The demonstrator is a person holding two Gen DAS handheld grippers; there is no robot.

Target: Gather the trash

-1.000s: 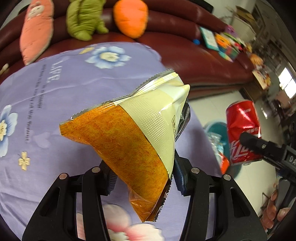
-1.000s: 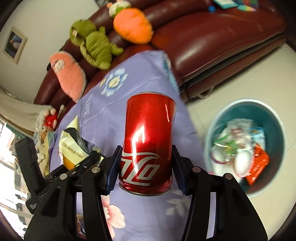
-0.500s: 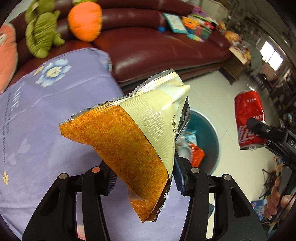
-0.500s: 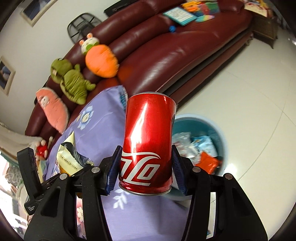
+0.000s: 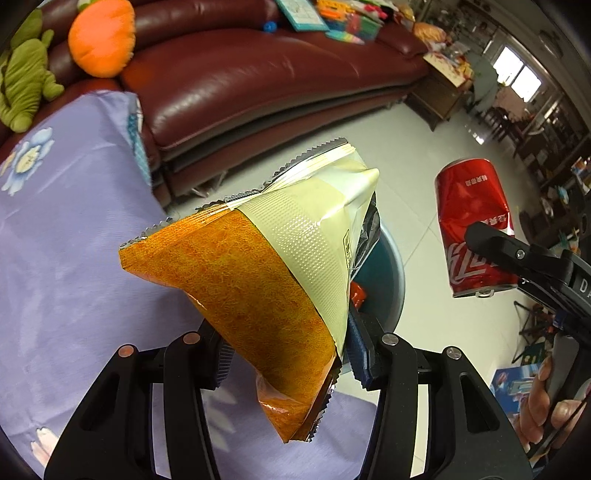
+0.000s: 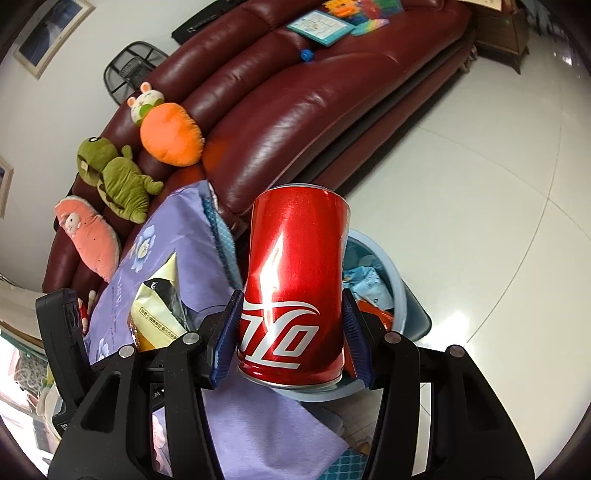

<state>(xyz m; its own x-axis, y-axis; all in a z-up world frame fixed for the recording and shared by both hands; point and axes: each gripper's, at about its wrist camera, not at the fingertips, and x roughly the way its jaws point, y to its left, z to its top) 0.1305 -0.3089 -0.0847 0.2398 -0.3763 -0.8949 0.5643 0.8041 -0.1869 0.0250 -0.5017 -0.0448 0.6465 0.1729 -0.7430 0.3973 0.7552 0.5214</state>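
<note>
While held, snack bag (image 5: 258,280) and can (image 6: 295,291) hide bin (image 6: 402,295)

A long dark red leather sofa (image 6: 314,110) runs along a pale wall hung with framed pictures (image 6: 48,33), and plush toys sit on it: an orange carrot cushion (image 6: 170,136), a green frog (image 6: 118,181) and a pink one (image 6: 88,240). Books and bright toys (image 5: 332,18) lie on its far end, beside a wooden side table (image 5: 439,92). Glossy white floor tiles (image 6: 480,203) reflect daylight from a window (image 5: 517,74) at the far side, and a lilac flowered cloth (image 5: 74,221) covers the near surface
</note>
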